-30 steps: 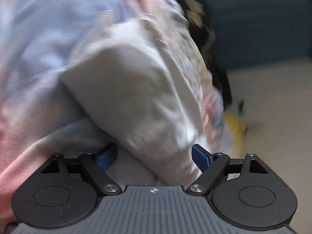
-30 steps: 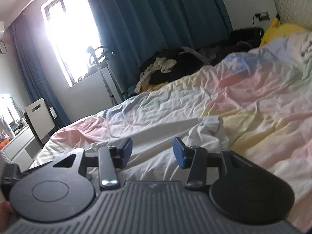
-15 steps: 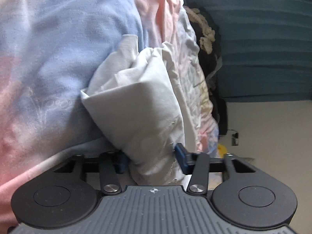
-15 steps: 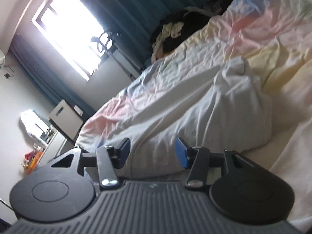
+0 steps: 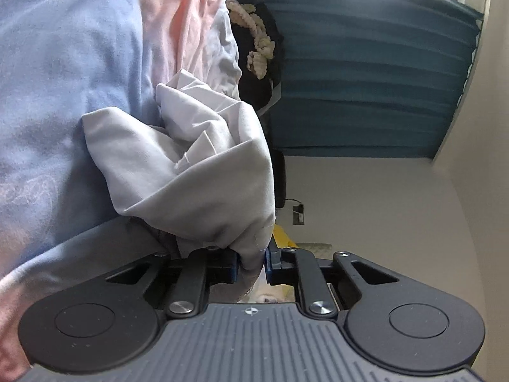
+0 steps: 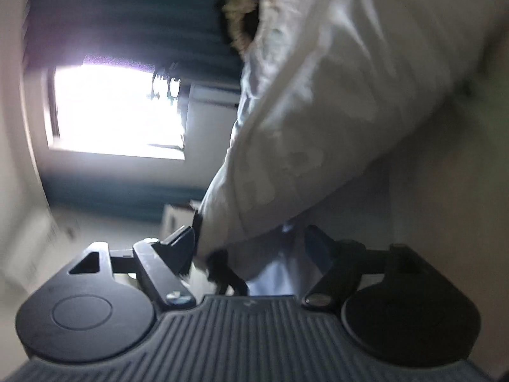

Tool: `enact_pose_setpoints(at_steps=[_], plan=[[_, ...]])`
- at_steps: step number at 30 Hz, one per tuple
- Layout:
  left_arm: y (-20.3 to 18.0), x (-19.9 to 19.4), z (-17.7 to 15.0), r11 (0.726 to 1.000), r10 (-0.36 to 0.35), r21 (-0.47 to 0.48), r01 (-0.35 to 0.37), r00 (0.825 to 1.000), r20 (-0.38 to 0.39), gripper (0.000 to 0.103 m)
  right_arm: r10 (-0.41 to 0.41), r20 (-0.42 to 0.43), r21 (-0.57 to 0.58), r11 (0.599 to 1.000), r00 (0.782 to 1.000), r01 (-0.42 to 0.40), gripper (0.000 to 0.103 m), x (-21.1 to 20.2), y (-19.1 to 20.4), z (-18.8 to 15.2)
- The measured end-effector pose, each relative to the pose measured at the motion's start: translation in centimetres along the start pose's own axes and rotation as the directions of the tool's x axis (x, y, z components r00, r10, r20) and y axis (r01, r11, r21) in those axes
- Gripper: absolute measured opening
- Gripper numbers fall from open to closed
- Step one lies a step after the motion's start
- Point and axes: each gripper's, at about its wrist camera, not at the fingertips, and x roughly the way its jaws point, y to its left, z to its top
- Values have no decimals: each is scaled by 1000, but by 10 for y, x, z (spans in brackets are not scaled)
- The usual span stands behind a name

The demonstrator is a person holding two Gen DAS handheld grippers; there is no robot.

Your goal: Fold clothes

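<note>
A crumpled white garment (image 5: 197,172) lies on the pastel blue-and-pink bedsheet (image 5: 63,95); the left wrist view is rolled sideways. My left gripper (image 5: 253,261) is closing and its blue pads pinch a fold of that garment. The right wrist view is blurred and also rolled. There the white garment (image 6: 318,127) fills the upper right, and its lower edge hangs between the fingers of my right gripper (image 6: 249,242). Those jaws are opening and stand wide, with no pad pressing on the cloth.
A dark teal curtain (image 5: 366,79) hangs behind the bed. A pile of dark clothes with a cream knitted piece (image 5: 257,51) lies at the bed's far side. A wall socket (image 5: 298,215) and something yellow (image 5: 281,237) sit beyond. A bright window (image 6: 117,111) shows in the right wrist view.
The left jaws have come together on the white garment's fold. The right gripper has rolled sideways and dropped close to the garment, and its jaws have spread wider.
</note>
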Motion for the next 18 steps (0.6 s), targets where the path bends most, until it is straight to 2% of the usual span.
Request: enact_pose_setpoints(at_steps=[4, 7, 10, 14, 16, 17, 18], plan=[[0, -3, 1, 1000, -11, -11, 11, 1000, 4, 16, -22, 106, 68, 998, 994, 15, 78, -3, -15, 11], [5, -9, -2, 1000, -16, -14, 16, 1000, 18, 16, -33, 250, 64, 998, 968, 18, 77, -26, -17, 26], [4, -9, 0, 1000, -14, -9, 14, 1000, 19, 16, -33, 343, 80, 997, 939, 6, 74, -43, -22, 40], [-2, -9, -2, 1000, -2, 17, 2, 1000, 15, 16, -79, 406, 73, 996, 911, 54, 60, -57, -22, 45], [-3, -9, -3, 1000, 5, 26, -5, 1000, 15, 16, -94, 419, 62, 995, 903, 75, 46, -61, -21, 44], [-4, -10, -4, 1000, 7, 29, -8, 1000, 16, 16, -96, 425, 57, 995, 900, 79, 35, -63, -20, 43], [-4, -10, -4, 999, 11, 34, -11, 1000, 17, 16, -94, 429, 50, 996, 898, 80, 27, -64, -18, 43]])
